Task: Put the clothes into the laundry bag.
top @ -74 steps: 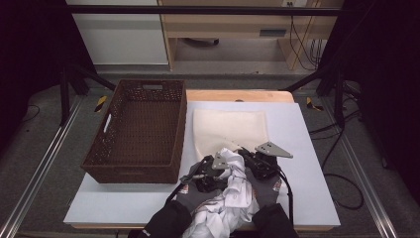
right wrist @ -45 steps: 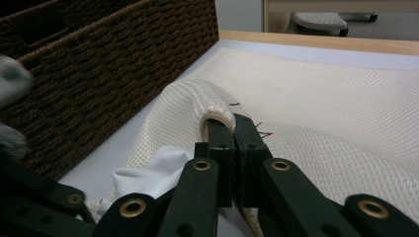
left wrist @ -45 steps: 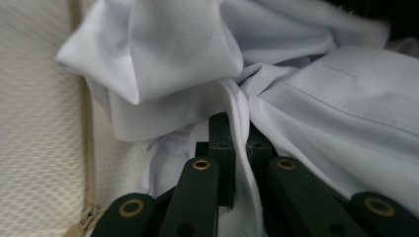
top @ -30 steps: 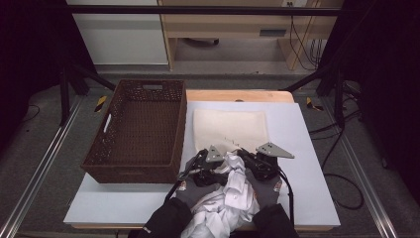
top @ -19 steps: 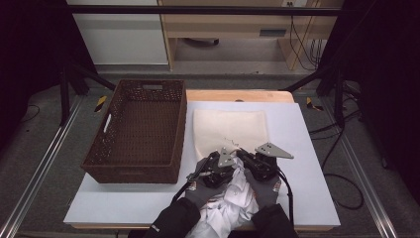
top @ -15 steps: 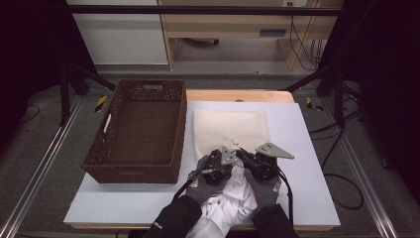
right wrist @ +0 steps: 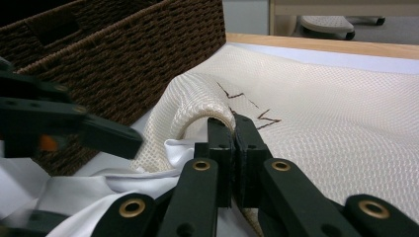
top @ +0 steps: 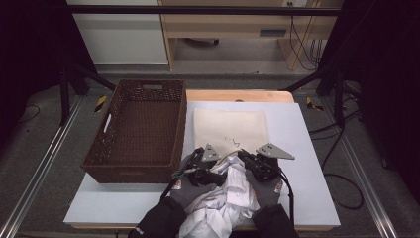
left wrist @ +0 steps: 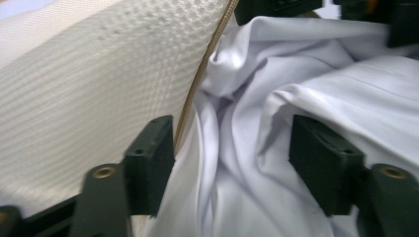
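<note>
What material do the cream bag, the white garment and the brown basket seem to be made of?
Cream mesh bag: likely synthetic netting, matte, with an even honeycomb weave.
White crumpled garment: smooth thin woven cloth, perhaps cotton, with soft folds.
Dark brown rectangular basket: woven wicker or rattan-like strands, matte.

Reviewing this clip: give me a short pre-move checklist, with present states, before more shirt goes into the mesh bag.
1. Right gripper clamped on the mesh bag opening edge: ok.
2. Bag mouth lifted over the white shirt: ok.
3. Left gripper jaws apart, having just opened, shirt folds between them but not pressed: ok.
4. Shirt fully inside the bag: not ok, most lies outside by the hands.
5. Wicker basket clear of the work: ok.
6. Zipper condition: cannot tell.
</note>
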Tool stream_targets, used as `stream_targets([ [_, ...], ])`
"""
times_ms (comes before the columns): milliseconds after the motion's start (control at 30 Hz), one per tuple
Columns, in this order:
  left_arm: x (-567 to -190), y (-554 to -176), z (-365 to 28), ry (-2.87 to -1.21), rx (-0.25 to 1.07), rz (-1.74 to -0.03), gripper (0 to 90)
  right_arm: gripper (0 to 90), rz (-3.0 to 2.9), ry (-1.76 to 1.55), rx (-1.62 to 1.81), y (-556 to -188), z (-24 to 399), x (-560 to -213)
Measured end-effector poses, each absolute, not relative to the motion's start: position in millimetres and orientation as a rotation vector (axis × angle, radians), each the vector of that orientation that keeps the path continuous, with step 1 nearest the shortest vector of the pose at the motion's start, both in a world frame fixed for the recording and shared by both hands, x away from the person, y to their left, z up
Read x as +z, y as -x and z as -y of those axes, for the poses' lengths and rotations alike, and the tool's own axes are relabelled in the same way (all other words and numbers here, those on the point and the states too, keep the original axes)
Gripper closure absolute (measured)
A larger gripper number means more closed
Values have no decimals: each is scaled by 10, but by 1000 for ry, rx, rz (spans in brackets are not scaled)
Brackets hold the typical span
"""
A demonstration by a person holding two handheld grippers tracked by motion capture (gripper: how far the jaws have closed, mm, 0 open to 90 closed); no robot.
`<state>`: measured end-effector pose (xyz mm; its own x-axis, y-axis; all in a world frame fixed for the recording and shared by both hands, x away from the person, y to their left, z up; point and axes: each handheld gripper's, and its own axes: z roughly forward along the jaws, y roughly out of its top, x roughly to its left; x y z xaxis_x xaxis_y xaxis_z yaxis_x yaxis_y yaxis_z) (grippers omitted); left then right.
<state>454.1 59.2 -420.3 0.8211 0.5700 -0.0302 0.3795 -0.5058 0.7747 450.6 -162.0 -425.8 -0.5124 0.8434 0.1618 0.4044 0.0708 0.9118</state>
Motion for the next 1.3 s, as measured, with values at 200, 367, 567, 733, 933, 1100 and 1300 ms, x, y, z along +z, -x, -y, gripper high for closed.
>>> stream_targets([
  [200,-4343,-4376,-794,-2187,274,-706,255,881,-1950,-1234,1428,-4502,1629,-4255],
  [367,-4533,-4402,-747,-2225,262,-739,367,881,-1953,-1234,1426,-4503,1621,-4259],
  [567,-4499,-4362,-689,-2269,331,-744,728,881,-1955,-1240,1438,-4507,1611,-4270],
  [733,-4296,-4270,-690,-2177,336,-684,809,881,-1964,-1249,1447,-4522,1603,-4303],
  [933,-4185,-4273,-431,-2139,326,-616,818,881,-1960,-1246,1461,-4529,1588,-4319],
  [1100,-4282,-4403,-186,-2196,363,-619,818,881,-1950,-1248,1472,-4530,1600,-4320],
  [1300,-4508,-4692,-155,-2281,438,-706,815,881,-1937,-1238,1496,-4501,1624,-4263],
])
